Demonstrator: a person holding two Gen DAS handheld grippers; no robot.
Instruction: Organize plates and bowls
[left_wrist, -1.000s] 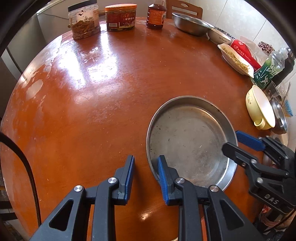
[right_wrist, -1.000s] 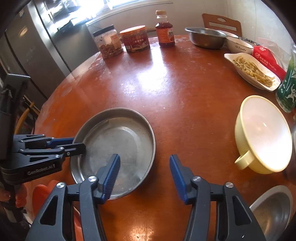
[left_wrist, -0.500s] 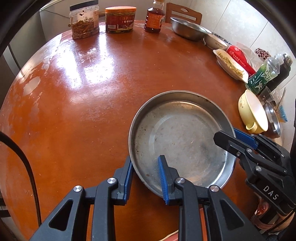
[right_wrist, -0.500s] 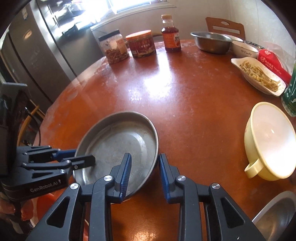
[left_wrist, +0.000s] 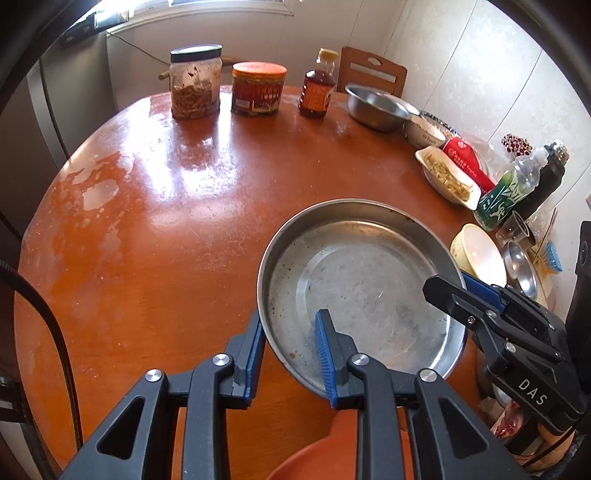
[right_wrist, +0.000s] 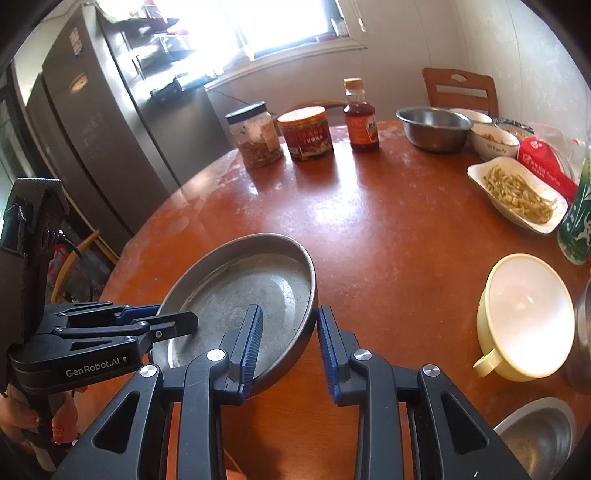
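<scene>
Round orange-brown wooden table (left_wrist: 207, 206) carries pale yellow handled bowl (right_wrist: 526, 317), white dish of noodles (right_wrist: 517, 194), steel mixing bowl (right_wrist: 434, 127), three jars and bottles at far edge; green-label bottle (left_wrist: 504, 194) near yellow bowl. Round shallow steel plate (left_wrist: 358, 291) now lifted off table and tilted, higher than second ago. Left gripper (left_wrist: 290, 349) straddles plate's near-left rim, jaws closed on rim. Right gripper (right_wrist: 290, 341) clamps opposite rim, one blue pad inside, one outside. Both reach forward, level.
</scene>
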